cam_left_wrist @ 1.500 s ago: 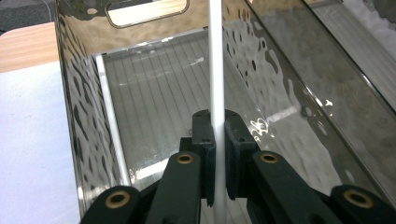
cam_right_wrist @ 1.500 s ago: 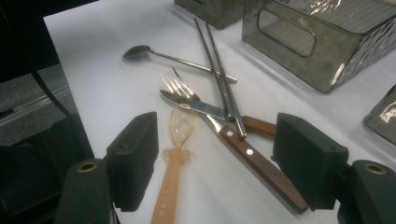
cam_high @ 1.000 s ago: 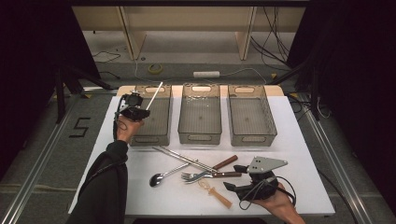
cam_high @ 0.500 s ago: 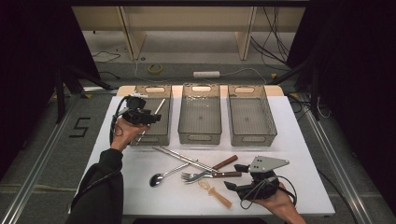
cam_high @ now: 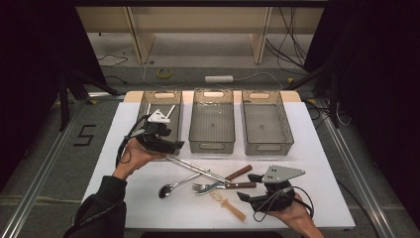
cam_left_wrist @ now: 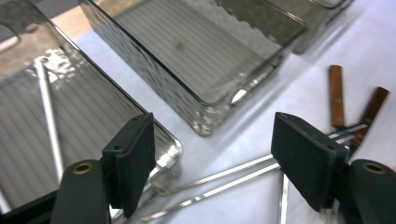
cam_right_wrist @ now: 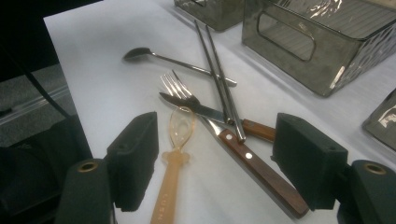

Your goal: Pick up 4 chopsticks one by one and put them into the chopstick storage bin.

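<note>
My left gripper (cam_high: 173,145) hovers at the near end of the left bin (cam_high: 148,101). Its jaws have just been opening and stand open with nothing between them. Below them a pair of metal chopsticks (cam_left_wrist: 224,179) lies on the white table. A thin pale stick (cam_left_wrist: 46,116) rests inside the left bin. My right gripper (cam_high: 247,187) stays low at the front right, open. Its jaws frame an amber plastic spoon (cam_right_wrist: 175,140) and a wooden-handled knife (cam_right_wrist: 261,175) without touching them. A fork (cam_right_wrist: 177,88) and a metal spoon (cam_right_wrist: 140,52) lie just beyond.
The middle bin (cam_high: 213,144) and the right bin (cam_high: 267,148) stand in a row with the left one across the back of the table (cam_high: 317,163). Cutlery is piled at the centre front. Beyond the table are a cable roll and a power strip on the floor.
The left gripper let go of the pale stick over the left bin, opened its jaws and drew back toward the near side. The right gripper kept still.
</note>
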